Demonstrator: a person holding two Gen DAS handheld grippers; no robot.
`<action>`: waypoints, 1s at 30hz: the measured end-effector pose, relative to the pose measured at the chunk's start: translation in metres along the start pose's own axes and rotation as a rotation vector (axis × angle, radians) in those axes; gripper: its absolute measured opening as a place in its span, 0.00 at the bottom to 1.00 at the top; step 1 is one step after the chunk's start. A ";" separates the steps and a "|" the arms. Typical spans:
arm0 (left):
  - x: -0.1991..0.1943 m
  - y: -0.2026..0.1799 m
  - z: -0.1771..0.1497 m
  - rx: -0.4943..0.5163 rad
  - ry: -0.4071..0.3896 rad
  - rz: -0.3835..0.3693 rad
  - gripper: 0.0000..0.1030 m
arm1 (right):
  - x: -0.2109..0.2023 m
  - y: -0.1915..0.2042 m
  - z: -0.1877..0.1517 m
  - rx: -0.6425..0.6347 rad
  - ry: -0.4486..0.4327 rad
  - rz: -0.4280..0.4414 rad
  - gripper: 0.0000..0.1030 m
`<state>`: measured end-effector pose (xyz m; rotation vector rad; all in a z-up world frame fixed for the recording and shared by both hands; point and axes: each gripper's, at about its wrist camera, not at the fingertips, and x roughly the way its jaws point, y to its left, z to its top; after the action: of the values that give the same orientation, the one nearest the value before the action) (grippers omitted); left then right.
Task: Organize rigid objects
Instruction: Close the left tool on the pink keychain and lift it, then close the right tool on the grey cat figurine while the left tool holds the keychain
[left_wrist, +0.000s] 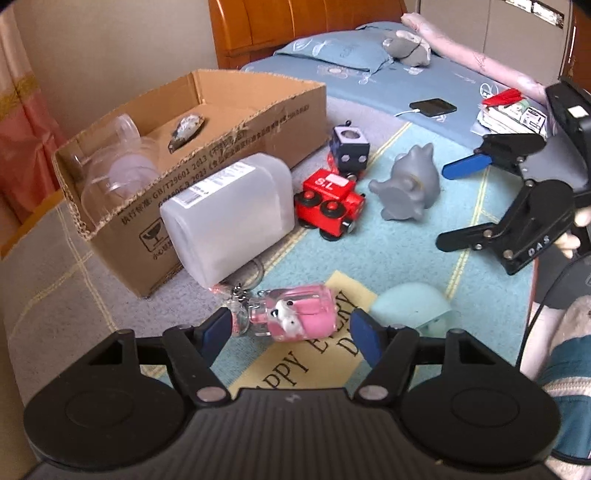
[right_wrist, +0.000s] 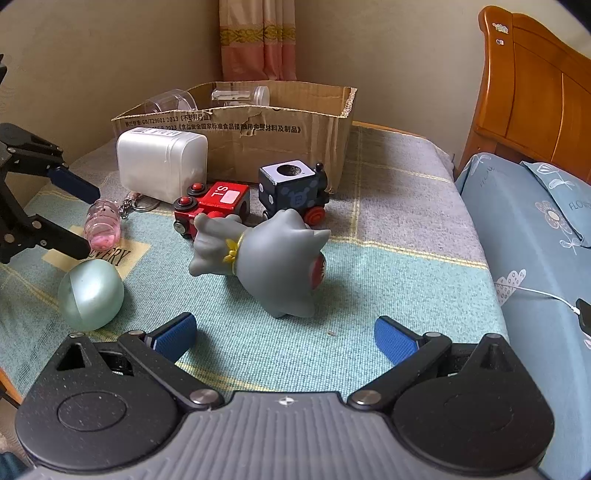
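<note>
The pink bottle (left_wrist: 295, 314) lies on its side on the mat (left_wrist: 406, 251), right in front of the left gripper (left_wrist: 291, 330). The left jaws are open wide and hold nothing, and the bottle sits between the two blue pads. Its long side runs across the gap from left to right, with the key ring end (left_wrist: 240, 295) toward the left pad (left_wrist: 218, 328). So the pads face the ends of the bottle and not its sides. I think the left gripper may need to turn a bit, or else squeeze the bottle end to end, before it can lift it well. The right gripper (right_wrist: 284, 338) is open too and holds nothing. It points at the gray cat toy (right_wrist: 266, 254), which lies tipped over just ahead of its jaws, near but not between them. The left gripper is much nearer to the bottle, and the right gripper is nearer to the cat. The box (left_wrist: 236, 122) stands behind the toys with some clear cups (left_wrist: 118, 166) in it. A white jug (left_wrist: 229, 214) leans against its front, touching it. The red train (left_wrist: 328, 203) and the dark train car (left_wrist: 349, 151) rest near the box, and the green egg (right_wrist: 90, 295) lies off to the side.
</note>
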<state>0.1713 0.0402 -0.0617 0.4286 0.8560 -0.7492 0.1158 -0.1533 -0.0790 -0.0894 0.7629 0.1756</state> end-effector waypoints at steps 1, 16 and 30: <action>0.003 0.001 0.000 -0.009 0.005 -0.002 0.67 | 0.000 0.000 0.000 0.001 0.000 -0.001 1.00; 0.003 -0.001 -0.012 -0.195 -0.028 0.118 0.48 | 0.000 -0.001 0.000 0.000 0.003 -0.001 1.00; -0.011 0.005 -0.043 -0.442 -0.055 0.279 0.49 | 0.010 0.015 0.011 -0.026 0.014 0.024 1.00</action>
<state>0.1480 0.0747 -0.0788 0.1262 0.8601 -0.2985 0.1276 -0.1357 -0.0783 -0.1062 0.7760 0.2078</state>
